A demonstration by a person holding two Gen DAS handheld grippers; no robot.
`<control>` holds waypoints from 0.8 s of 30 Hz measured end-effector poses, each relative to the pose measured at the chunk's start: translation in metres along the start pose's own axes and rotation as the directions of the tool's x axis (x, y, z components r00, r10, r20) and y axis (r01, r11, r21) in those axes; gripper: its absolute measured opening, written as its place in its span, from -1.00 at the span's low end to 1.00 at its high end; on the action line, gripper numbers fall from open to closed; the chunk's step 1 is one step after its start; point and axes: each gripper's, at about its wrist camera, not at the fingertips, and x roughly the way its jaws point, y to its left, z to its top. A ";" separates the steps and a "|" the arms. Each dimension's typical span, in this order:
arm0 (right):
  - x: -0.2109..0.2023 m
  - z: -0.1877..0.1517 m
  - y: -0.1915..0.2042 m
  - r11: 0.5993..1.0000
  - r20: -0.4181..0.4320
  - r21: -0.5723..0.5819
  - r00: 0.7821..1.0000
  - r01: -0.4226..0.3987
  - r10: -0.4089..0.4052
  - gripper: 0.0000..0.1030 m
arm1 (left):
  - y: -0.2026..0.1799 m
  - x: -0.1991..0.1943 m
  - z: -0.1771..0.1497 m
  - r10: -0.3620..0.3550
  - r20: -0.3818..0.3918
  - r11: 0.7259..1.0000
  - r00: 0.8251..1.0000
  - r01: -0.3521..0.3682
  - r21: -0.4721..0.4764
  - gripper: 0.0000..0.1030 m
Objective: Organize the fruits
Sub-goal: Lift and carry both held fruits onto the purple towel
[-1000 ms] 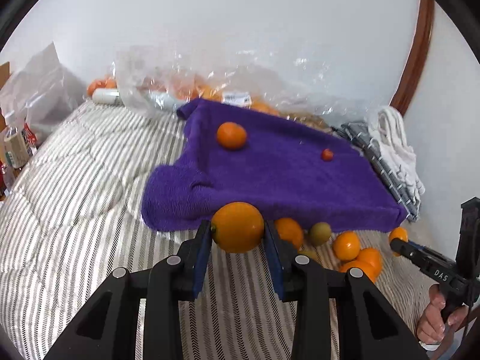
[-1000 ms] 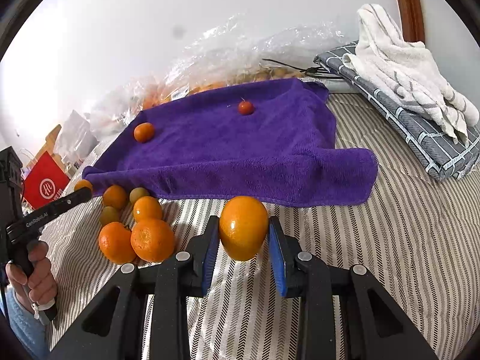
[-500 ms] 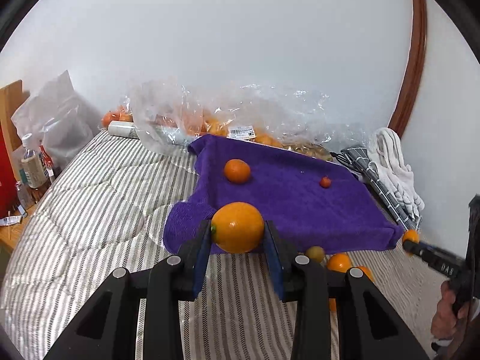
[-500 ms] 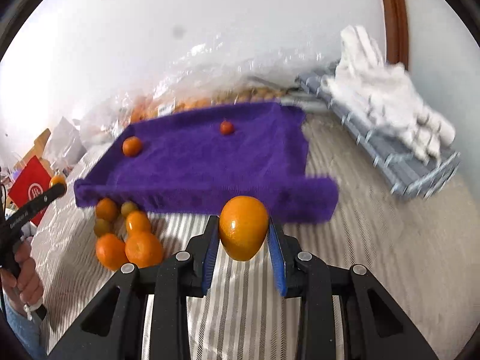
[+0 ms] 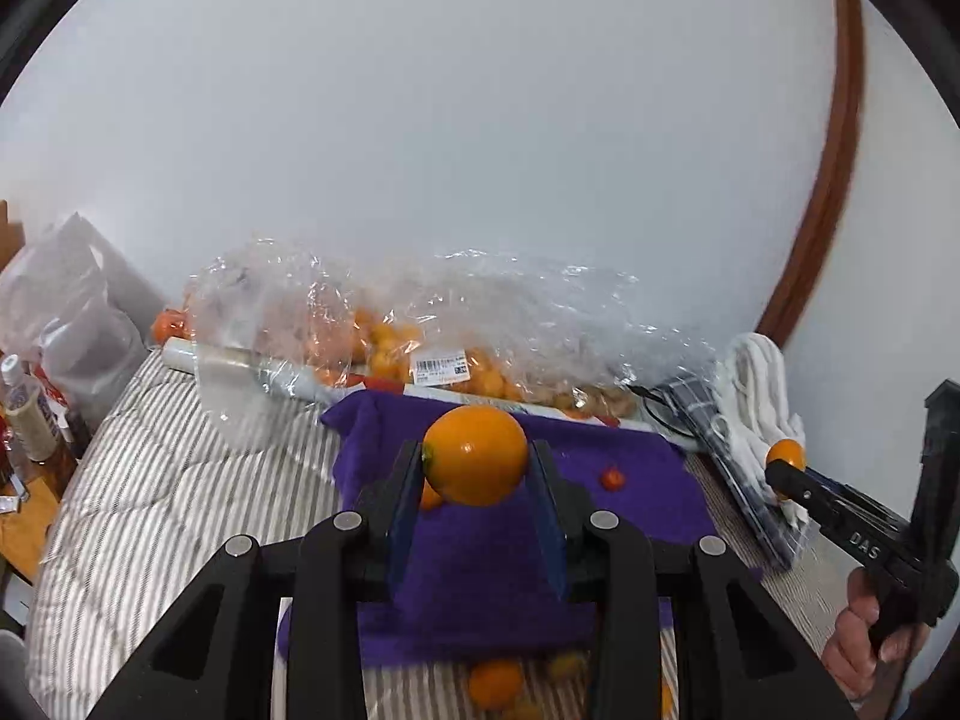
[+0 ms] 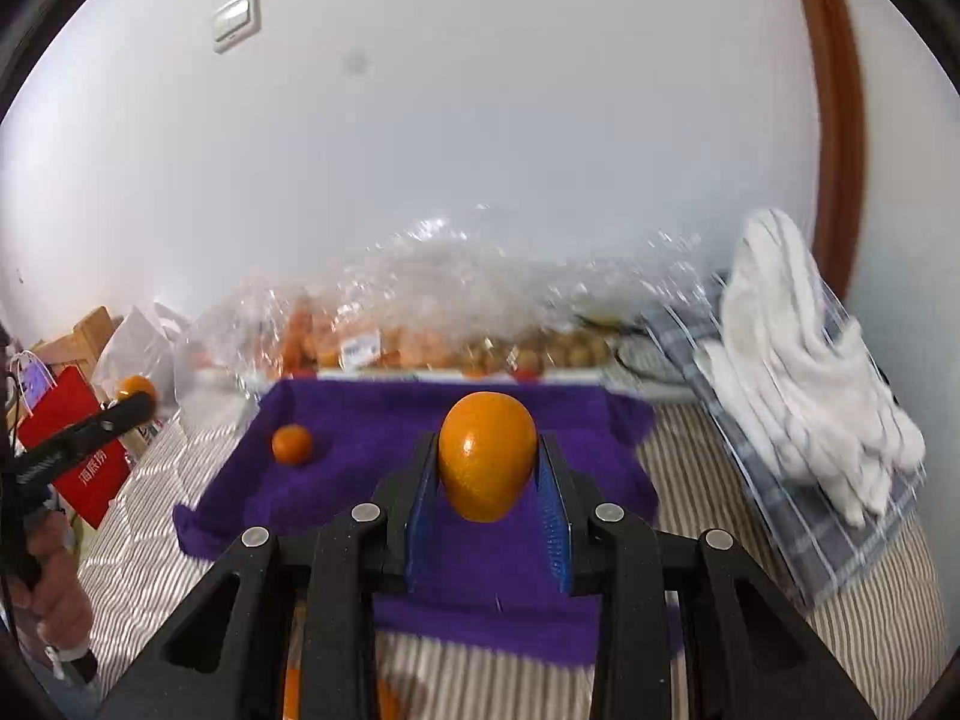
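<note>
My left gripper is shut on an orange, held in the air above the purple towel. My right gripper is shut on a second orange, also raised over the purple towel. A small orange lies on the towel's left part; in the left wrist view it peeps out behind my left finger. A tiny red fruit sits on the towel's right part. Loose oranges lie on the striped bed just below the towel's near edge.
Clear plastic bags of fruit line the wall behind the towel. A white cloth on a folded grey checked cloth lies at the right. A red bag and bottles stand at the left. Each view shows the other gripper and the hand holding it.
Both grippers have risen with their oranges and moved forward over the towel. The loose oranges on the bed have dropped to the bottom of both views, and more wall shows.
</note>
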 end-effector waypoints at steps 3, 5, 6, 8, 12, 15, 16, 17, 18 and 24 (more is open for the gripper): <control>0.021 0.005 0.008 1.000 -0.007 -0.003 1.000 -0.013 0.013 -0.38 | 0.003 0.021 -0.002 -0.005 -0.006 1.000 1.000 0.005 -0.028 -0.36; 0.042 0.004 0.009 1.000 -0.041 0.004 0.999 -0.025 0.025 -0.38 | 0.007 0.035 -0.006 -0.028 -0.027 0.998 0.999 0.027 -0.059 -0.36; 0.047 0.003 0.009 1.000 -0.048 0.005 0.998 -0.026 0.026 -0.38 | 0.008 0.038 -0.008 -0.028 -0.025 0.998 0.999 0.026 -0.063 -0.36; 0.063 -0.003 0.005 1.000 -0.068 0.009 0.997 -0.020 0.021 -0.38 | 0.010 0.049 -0.014 -0.009 -0.032 0.999 0.999 0.007 -0.054 -0.36; 0.081 -0.018 -0.011 0.999 -0.087 0.046 0.996 -0.011 0.014 -0.38 | 0.019 0.063 -0.023 0.013 -0.062 0.999 0.998 -0.015 -0.042 -0.36; 0.092 -0.027 -0.021 0.997 -0.130 0.074 0.992 0.012 -0.002 -0.38 | 0.025 0.068 -0.026 0.022 -0.076 0.998 0.997 -0.026 -0.056 -0.36; 0.095 -0.029 -0.021 0.998 -0.131 0.062 0.991 0.016 -0.008 -0.38 | 0.026 0.071 -0.027 0.017 -0.086 0.998 0.996 -0.023 -0.060 -0.36; 0.095 -0.031 -0.021 0.998 -0.136 0.050 0.991 0.028 -0.021 -0.38 | 0.027 0.073 -0.028 0.018 -0.095 0.998 0.995 -0.024 -0.063 -0.36; 0.098 -0.033 -0.021 0.998 -0.144 0.041 0.989 0.039 -0.032 -0.38 | 0.028 0.076 -0.031 0.026 -0.111 0.997 0.993 -0.034 -0.064 -0.36; 0.118 -0.049 -0.021 0.999 -0.207 0.039 0.978 0.026 -0.018 -0.38 | 0.018 0.089 -0.044 0.077 -0.153 0.997 0.985 -0.080 -0.012 -0.35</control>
